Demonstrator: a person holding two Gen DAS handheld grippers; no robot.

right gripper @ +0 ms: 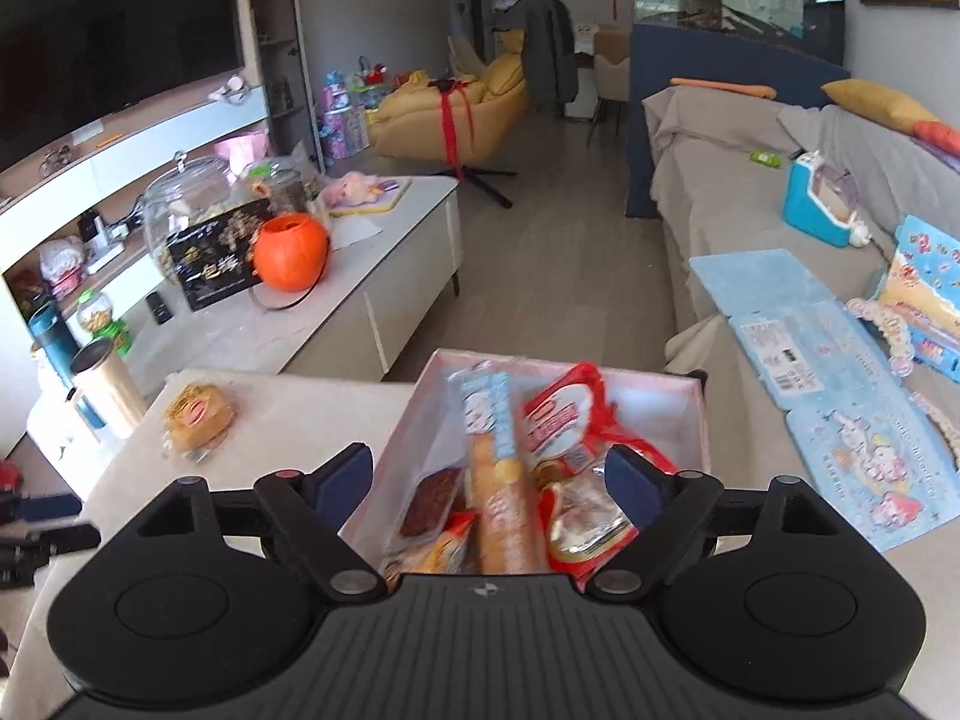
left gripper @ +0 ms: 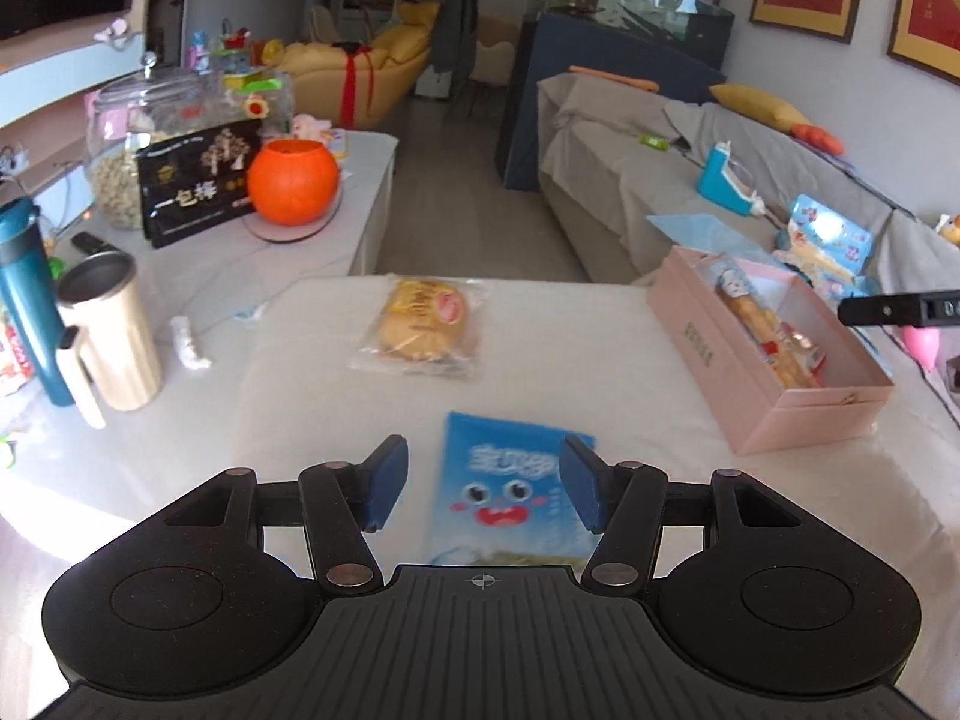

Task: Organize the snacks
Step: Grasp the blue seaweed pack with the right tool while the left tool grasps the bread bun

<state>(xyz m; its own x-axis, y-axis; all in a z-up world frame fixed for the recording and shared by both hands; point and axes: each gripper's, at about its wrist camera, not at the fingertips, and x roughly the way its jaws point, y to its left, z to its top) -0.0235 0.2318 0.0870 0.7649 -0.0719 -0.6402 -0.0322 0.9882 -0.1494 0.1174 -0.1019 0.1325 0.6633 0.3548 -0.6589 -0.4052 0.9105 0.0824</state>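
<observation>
The pink box [left gripper: 774, 414] sits on the white counter [left gripper: 570, 336] and serves as my landmark. Left of it, near the counter's front edge, lies a blue snack packet [left gripper: 510, 492] with a cartoon face. The left gripper [left gripper: 483, 486] hangs above this packet with its blue pads spread to either side, pinching nothing. Further back, well left of the box, lies a clear-wrapped yellow cake [left gripper: 420, 330].

The right gripper [right gripper: 489, 483] hovers over the open box, its pads wide apart and empty. Inside lie a long biscuit-stick pack [right gripper: 498, 480], red wrappers [right gripper: 564, 420] and a dark bar [right gripper: 429, 501].

I judge the blue packet light and thin, a crinkly film pouch that will bend and could slide on the smooth counter. Flat as it lies, there is little for the pads to bite on; taking a short edge or pinching up a fold near the top seam looks safest, and gently, since what is inside may crumble. The cake looks soft, so a squeeze across its middle could crush it; its wrapper's loose edge is the better hold.

The left wrist view shows the blue packet, which the right wrist view lacks. That view looks straight into the box and shows how full it is; from the left only part of the contents shows over the wall.
</observation>
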